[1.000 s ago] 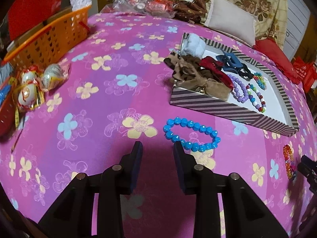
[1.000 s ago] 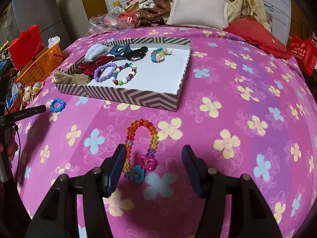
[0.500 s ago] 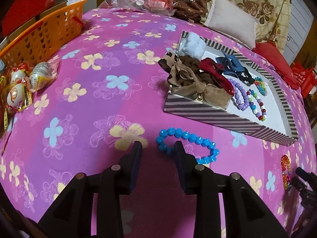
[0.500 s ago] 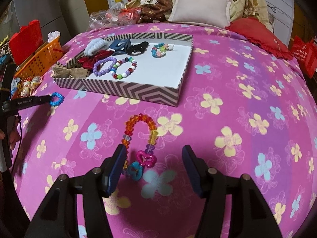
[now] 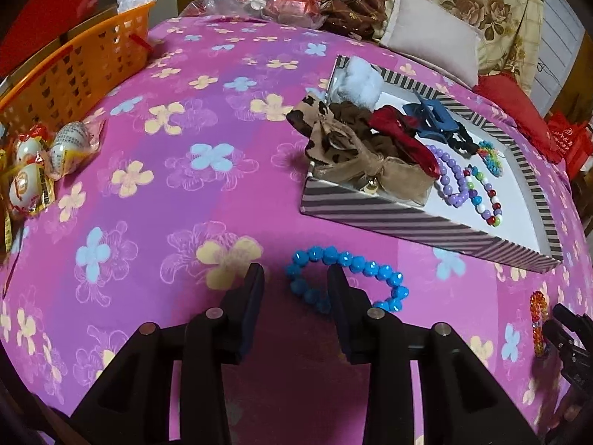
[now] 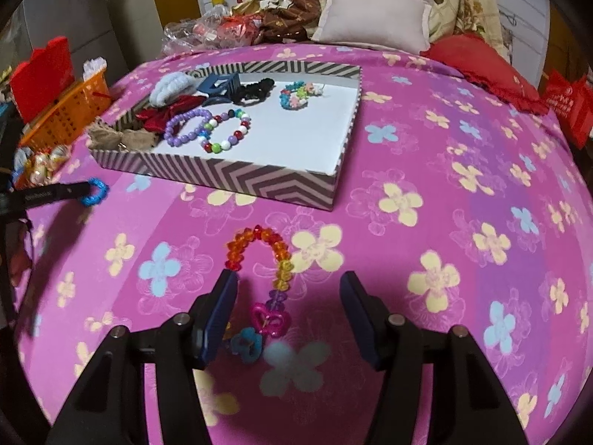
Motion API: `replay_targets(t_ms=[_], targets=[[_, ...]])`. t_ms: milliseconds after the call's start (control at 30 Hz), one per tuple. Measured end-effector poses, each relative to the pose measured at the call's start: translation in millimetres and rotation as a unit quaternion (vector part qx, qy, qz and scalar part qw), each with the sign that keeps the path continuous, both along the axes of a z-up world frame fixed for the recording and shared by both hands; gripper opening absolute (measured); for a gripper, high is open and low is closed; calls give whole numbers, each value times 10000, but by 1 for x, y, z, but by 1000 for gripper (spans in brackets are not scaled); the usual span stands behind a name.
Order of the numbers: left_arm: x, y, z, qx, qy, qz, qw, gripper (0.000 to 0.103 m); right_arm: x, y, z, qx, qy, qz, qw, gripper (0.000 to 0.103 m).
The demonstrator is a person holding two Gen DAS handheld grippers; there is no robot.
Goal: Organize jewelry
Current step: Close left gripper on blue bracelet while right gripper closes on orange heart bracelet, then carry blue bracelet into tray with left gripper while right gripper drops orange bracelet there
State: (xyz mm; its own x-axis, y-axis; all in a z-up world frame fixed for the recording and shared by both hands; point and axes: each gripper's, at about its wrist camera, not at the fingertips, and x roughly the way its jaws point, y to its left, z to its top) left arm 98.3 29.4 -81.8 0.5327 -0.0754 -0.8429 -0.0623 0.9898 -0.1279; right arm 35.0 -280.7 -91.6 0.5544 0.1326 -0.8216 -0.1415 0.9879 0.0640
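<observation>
A blue bead bracelet (image 5: 346,278) lies on the pink flowered cloth. My left gripper (image 5: 296,278) is open, its jaws astride the bracelet's left end; the bracelet also shows in the right wrist view (image 6: 95,191). An orange and rainbow bead bracelet with heart charms (image 6: 265,259) lies in front of the striped tray (image 6: 237,180). My right gripper (image 6: 289,293) is open around its lower part. The tray (image 5: 426,222) holds a purple bracelet (image 6: 185,126), a multicolour bracelet (image 6: 226,131), a small flower bracelet (image 6: 298,94), hair bows and clips.
An orange basket (image 5: 74,70) stands at the left edge with wrapped eggs (image 5: 48,159) beside it. A white pillow (image 6: 374,13), a red cushion (image 6: 478,55) and piled cloth and bags (image 6: 229,26) lie beyond the tray.
My left gripper has moved forward until its jaws straddle the blue bracelet's left end. My right gripper has moved forward over the rainbow bracelet. Both stay open.
</observation>
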Motion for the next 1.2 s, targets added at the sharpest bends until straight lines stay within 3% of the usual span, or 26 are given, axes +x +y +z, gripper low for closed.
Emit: replay_targets(t_ms=[133,200,233,267,333,467,633,800,1200], targets=[[3,-7,-1,184,-58,-39,9998,40,3,7,-4,-337,-100,-43,9994,42],[3,-11,-2,325,-100,-76,9994,40,3,10,-3,-374,-165,2,9992,22],[2,-13,-2,386,-127,-112,9991,34,3,11,-3,-397,-184,8,9990,18],[2,-14,-2,371,-151,-157,9991,20,3,14,-3,-459,-199,34,9987,10],[2,-13,-1,230,-122,-216,9994,13,2,15,-3,-446,-192,56,9988,9],[-3,-4,4,-439,-107,-194,9988,12,-2,11,3,-53,-168,68,9998,9],[-19,-5,32,-821,-415,-350,9951,12,-16,2,33,496,-519,66,9974,9],[-32,-17,61,-880,-650,-683,9917,12,-24,-1,62,879,-784,175,9929,9],[-26,-66,112,-796,-879,-1318,9842,12,0,-17,105,1025,-1090,129,9887,9]])
